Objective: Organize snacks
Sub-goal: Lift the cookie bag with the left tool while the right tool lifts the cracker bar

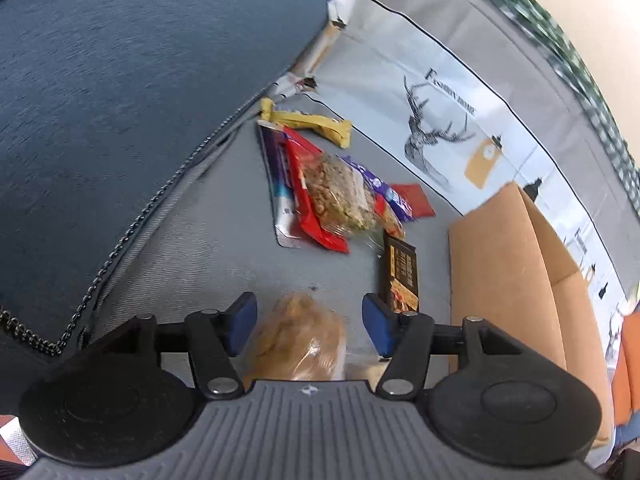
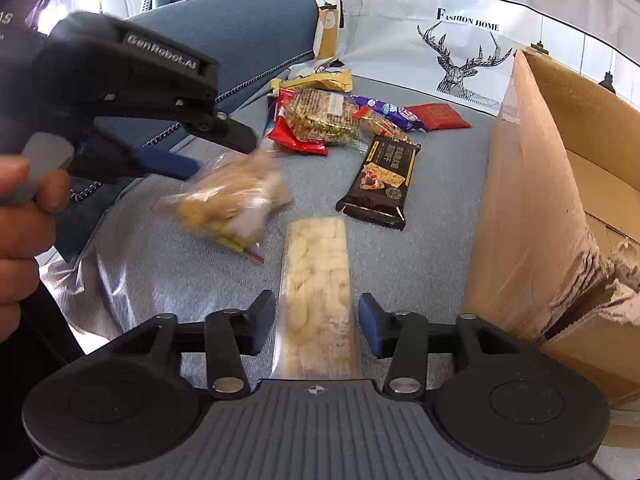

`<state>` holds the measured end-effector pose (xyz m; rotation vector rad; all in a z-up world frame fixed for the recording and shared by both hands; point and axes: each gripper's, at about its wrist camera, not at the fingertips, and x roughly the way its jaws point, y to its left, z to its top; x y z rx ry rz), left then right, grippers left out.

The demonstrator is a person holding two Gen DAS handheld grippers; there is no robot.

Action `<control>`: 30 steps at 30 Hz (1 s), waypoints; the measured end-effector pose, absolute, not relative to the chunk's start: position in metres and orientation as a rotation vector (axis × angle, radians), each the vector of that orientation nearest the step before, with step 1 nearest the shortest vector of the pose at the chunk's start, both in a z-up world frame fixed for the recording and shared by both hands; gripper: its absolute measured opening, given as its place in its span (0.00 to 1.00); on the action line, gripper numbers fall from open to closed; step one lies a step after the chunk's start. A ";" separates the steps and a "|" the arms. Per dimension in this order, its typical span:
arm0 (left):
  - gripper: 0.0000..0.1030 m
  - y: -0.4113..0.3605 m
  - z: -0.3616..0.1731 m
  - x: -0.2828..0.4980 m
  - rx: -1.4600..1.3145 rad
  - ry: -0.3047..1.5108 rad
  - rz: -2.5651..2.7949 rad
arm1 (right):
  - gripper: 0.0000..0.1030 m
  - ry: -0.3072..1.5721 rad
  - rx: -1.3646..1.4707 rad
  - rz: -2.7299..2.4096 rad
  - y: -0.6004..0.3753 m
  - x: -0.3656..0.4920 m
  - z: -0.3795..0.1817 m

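Left gripper (image 2: 200, 168) hangs over a clear bag of golden snacks (image 2: 232, 204). In the left wrist view its 2 blue fingers (image 1: 242, 320) stand wide apart, with the bag low between them and gaps on both sides. In the right wrist view the bag is motion-blurred at the fingertips; cannot tell whether it is being dropped or only lies underneath. Jaws read as spread, not pinching.

Right gripper (image 2: 316, 320) is also spread, 2 fingers either side of a long clear pack of pale crackers (image 2: 316, 280) lying flat on the grey cloth (image 2: 420, 260), not touching it.

Remaining snacks sit in a loose pile further back: dark cracker pack (image 2: 380, 182), red wrapper (image 2: 296, 140), nut bar pack (image 2: 324, 116), purple pack (image 2: 384, 110), yellow bar (image 2: 320, 80), small red packet (image 2: 438, 116). Open cardboard box (image 2: 532, 200) stands to the right, the likely destination.

Risks:
- Snack bag is soft and slippery. A pinch on loose film alone could let it slide out or swing.
- Closing hard on either pack would likely crush the contents.
- Cracker pack is long. A grip near 1 end would let it droop and catch the box wall.
- Both grippers work close together, so a swing toward the box could clip the other gripper.
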<state>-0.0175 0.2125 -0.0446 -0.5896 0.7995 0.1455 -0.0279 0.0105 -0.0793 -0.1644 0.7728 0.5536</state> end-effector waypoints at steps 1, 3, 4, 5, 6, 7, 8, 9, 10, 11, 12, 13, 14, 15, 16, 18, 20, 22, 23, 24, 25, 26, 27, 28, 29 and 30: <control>0.62 0.214 -0.046 -0.019 -0.590 0.797 0.154 | 0.51 0.775 -0.157 0.554 0.010 -0.027 -0.079; 0.71 0.216 -0.048 -0.020 -0.597 0.802 0.153 | 0.53 0.778 -0.148 0.559 0.010 -0.026 -0.080; 0.73 0.215 -0.048 -0.021 -0.597 0.808 0.154 | 0.54 0.778 -0.147 0.562 0.010 -0.025 -0.080; 0.75 0.213 -0.048 -0.020 -0.589 0.814 0.158 | 0.55 0.777 -0.150 0.564 0.011 -0.025 -0.080; 0.77 0.211 -0.048 -0.021 -0.579 0.820 0.165 | 0.56 0.774 -0.153 0.566 0.011 -0.025 -0.080; 0.78 0.209 -0.047 -0.021 -0.569 0.826 0.171 | 0.58 0.771 -0.155 0.568 0.012 -0.025 -0.081; 0.78 0.206 -0.048 -0.022 -0.558 0.835 0.173 | 0.58 0.770 -0.156 0.569 0.012 -0.024 -0.081; 0.78 0.203 -0.049 -0.021 -0.548 0.849 0.169 | 0.58 0.770 -0.156 0.570 0.012 -0.023 -0.081; 0.78 0.199 -0.051 -0.021 -0.534 0.866 0.165 | 0.58 0.770 -0.155 0.571 0.013 -0.022 -0.082; 0.78 0.195 -0.053 -0.020 -0.513 0.882 0.169 | 0.58 0.772 -0.152 0.572 0.013 -0.021 -0.082; 0.78 0.191 -0.055 -0.019 -0.489 0.895 0.173 | 0.59 0.773 -0.149 0.572 0.014 -0.020 -0.083; 0.78 0.188 -0.056 -0.018 -0.468 0.903 0.175 | 0.59 0.775 -0.145 0.573 0.014 -0.019 -0.083; 0.78 0.187 -0.057 -0.017 -0.455 0.905 0.177 | 0.59 0.777 -0.144 0.574 0.015 -0.018 -0.084; 0.78 0.186 -0.058 -0.017 -0.451 0.905 0.179 | 0.59 0.778 -0.145 0.574 0.015 -0.017 -0.085; 0.78 0.186 -0.059 -0.016 -0.455 0.909 0.181 | 0.59 0.780 -0.147 0.573 0.016 -0.017 -0.086; 0.78 0.187 -0.062 -0.014 -0.465 0.918 0.188 | 0.59 0.782 -0.147 0.571 0.016 -0.016 -0.087; 0.78 0.186 -0.064 -0.013 -0.465 0.927 0.193 | 0.59 0.781 -0.145 0.566 0.016 -0.014 -0.087; 0.78 0.184 -0.066 -0.012 -0.455 0.937 0.194 | 0.59 0.781 -0.140 0.558 0.015 -0.013 -0.087; 0.78 0.184 -0.067 -0.011 -0.450 0.943 0.195 | 0.59 0.781 -0.137 0.554 0.015 -0.013 -0.088; 0.78 0.183 -0.068 -0.010 -0.447 0.951 0.195 | 0.59 0.781 -0.137 0.551 0.015 -0.013 -0.088; 0.78 0.183 -0.069 -0.009 -0.443 0.954 0.195 | 0.59 0.782 -0.137 0.549 0.014 -0.013 -0.088; 0.78 0.183 -0.069 -0.009 -0.439 0.954 0.194 | 0.59 0.783 -0.137 0.550 0.014 -0.013 -0.088; 0.78 0.182 -0.069 -0.009 -0.434 0.953 0.194 | 0.57 0.785 -0.138 0.551 0.014 -0.013 -0.088; 0.78 0.181 -0.069 -0.009 -0.431 0.953 0.194 | 0.52 0.788 -0.140 0.554 0.014 -0.013 -0.089; 0.78 0.181 -0.069 -0.009 -0.428 0.953 0.195 | 0.49 0.789 -0.146 0.555 0.015 -0.013 -0.089; 0.77 0.181 -0.069 -0.009 -0.425 0.951 0.197 | 0.42 0.787 -0.150 0.557 0.015 -0.014 -0.089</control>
